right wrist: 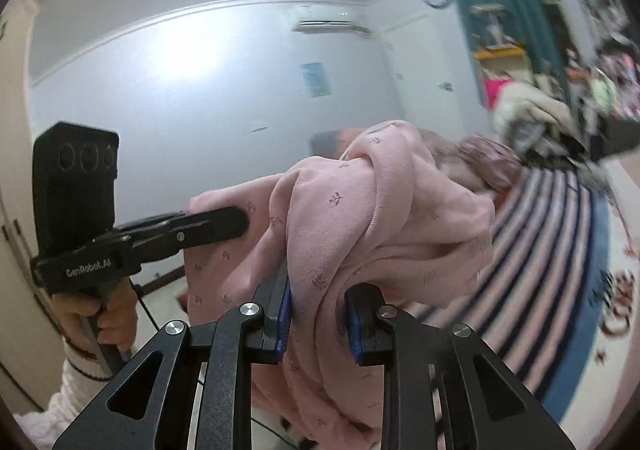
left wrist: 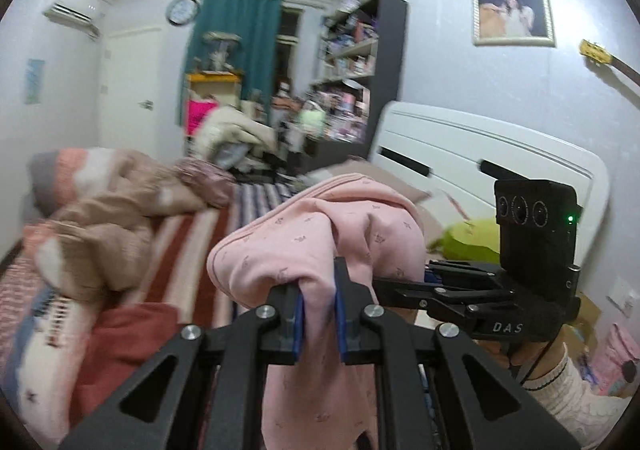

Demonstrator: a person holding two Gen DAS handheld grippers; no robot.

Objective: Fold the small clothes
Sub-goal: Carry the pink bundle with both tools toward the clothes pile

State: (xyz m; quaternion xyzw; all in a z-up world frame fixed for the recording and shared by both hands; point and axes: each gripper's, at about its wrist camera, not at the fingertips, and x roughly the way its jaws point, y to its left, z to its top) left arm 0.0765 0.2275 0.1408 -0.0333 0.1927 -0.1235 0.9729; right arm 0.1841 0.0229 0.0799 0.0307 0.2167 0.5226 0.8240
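Pink cotton fills the middle of both views: a small pink garment (left wrist: 316,234) printed with tiny dark motifs is held up in the air above the bed (left wrist: 188,234), bunched and draped between the two tools. The left tongs (left wrist: 319,324) are clenched on a fold of it, the blue pads (left wrist: 298,326) pressing the cloth from both sides, with the rest hanging down below the fingers. In the right wrist view the right tongs (right wrist: 318,324) likewise grip a thick gathered fold of the garment (right wrist: 360,210), cloth pinched between their blue pads (right wrist: 285,322). Each camera sees the other tool reaching into the same cloth from the side: the right one (left wrist: 430,278) in the left view, held by a hand (left wrist: 516,360) in a white knitted sleeve (left wrist: 568,394).

Below lies a striped bedspread (right wrist: 540,250) with a crumpled beige quilt (left wrist: 116,210) and a dark red garment (left wrist: 120,346) on it. A white headboard (left wrist: 480,154) stands by the wall, a green cloth (left wrist: 468,242) near it. Farther back are a teal curtain (left wrist: 236,38), a wall clock (left wrist: 183,10) and a cluttered bookshelf (left wrist: 360,58).
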